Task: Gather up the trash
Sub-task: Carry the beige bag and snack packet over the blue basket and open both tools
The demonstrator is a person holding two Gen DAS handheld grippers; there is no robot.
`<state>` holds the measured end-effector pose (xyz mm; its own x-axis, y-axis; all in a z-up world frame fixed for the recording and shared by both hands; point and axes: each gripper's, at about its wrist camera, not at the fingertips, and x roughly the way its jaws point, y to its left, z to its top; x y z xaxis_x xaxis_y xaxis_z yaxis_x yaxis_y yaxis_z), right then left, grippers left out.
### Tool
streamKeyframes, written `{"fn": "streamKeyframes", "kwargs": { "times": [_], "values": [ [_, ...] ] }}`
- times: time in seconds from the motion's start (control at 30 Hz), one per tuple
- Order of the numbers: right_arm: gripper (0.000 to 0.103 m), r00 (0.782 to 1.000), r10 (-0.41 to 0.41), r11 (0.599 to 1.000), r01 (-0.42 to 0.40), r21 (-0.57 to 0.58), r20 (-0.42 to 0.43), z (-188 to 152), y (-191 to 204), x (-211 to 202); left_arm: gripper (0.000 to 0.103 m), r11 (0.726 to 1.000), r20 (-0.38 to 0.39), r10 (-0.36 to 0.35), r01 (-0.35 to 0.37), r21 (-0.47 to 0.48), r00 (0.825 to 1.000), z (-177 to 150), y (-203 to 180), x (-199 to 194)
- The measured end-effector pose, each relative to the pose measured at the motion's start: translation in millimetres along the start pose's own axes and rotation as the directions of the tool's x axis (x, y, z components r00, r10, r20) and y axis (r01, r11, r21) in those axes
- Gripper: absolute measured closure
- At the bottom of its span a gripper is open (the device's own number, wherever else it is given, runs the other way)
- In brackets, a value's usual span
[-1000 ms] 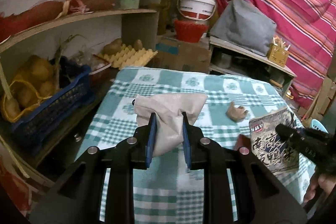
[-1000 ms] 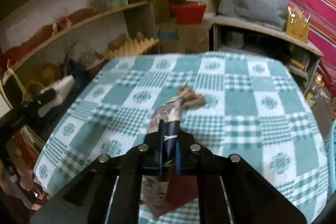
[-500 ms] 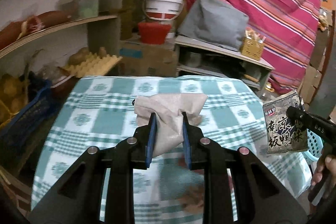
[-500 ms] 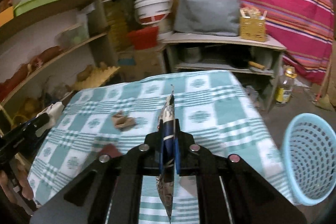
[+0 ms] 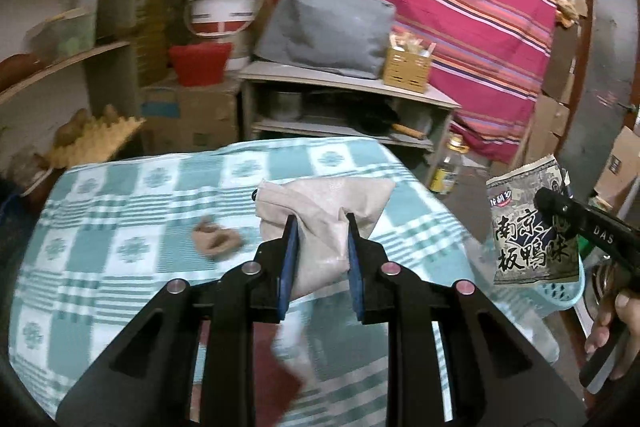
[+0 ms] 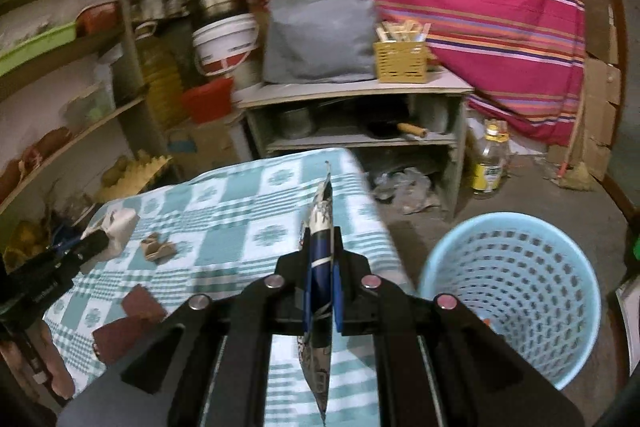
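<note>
Left tool grips a crumpled beige paper bag; right tool clamps a flat printed snack wrapper beside the light-blue plastic basket.

A crumpled beige pouch hangs pinched above the checked table. A printed snack wrapper is held edge-on over the table's near corner. A small brown scrap lies on the table. A pale blue mesh basket stands on the floor just beside the table.
</note>
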<state>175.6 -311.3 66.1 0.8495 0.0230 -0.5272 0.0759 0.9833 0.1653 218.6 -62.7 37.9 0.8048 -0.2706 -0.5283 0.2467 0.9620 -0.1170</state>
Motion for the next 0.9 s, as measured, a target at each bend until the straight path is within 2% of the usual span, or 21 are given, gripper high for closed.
{"fn": "streamKeyframes", "kwargs": {
  "times": [0.23, 0.57, 0.73, 0.9],
  "values": [
    [0.095, 0.993, -0.115, 0.992, 0.113, 0.05, 0.035, 3, -66, -22, 0.081, 0.995, -0.008, -0.085, 0.086, 0.05, 0.996, 0, -66, 25],
    [0.095, 0.955, -0.292, 0.955, 0.288, 0.064, 0.053, -4, -152, -47, 0.081, 0.974, -0.02, -0.186, 0.187, 0.128, 0.982, -11, -155, 61],
    [0.095, 0.942, -0.332, 0.943, 0.328, 0.06, 0.058, -6, -176, -52, 0.081, 0.956, -0.017, -0.231, 0.23, 0.181, 0.973, -19, -198, 76],
    [0.095, 0.939, -0.342, 0.938, 0.338, 0.072, 0.046, -7, -188, -51, 0.081, 0.938, -0.021, -0.272, 0.27, 0.22, 0.962, -26, -232, 89]
  ]
}}
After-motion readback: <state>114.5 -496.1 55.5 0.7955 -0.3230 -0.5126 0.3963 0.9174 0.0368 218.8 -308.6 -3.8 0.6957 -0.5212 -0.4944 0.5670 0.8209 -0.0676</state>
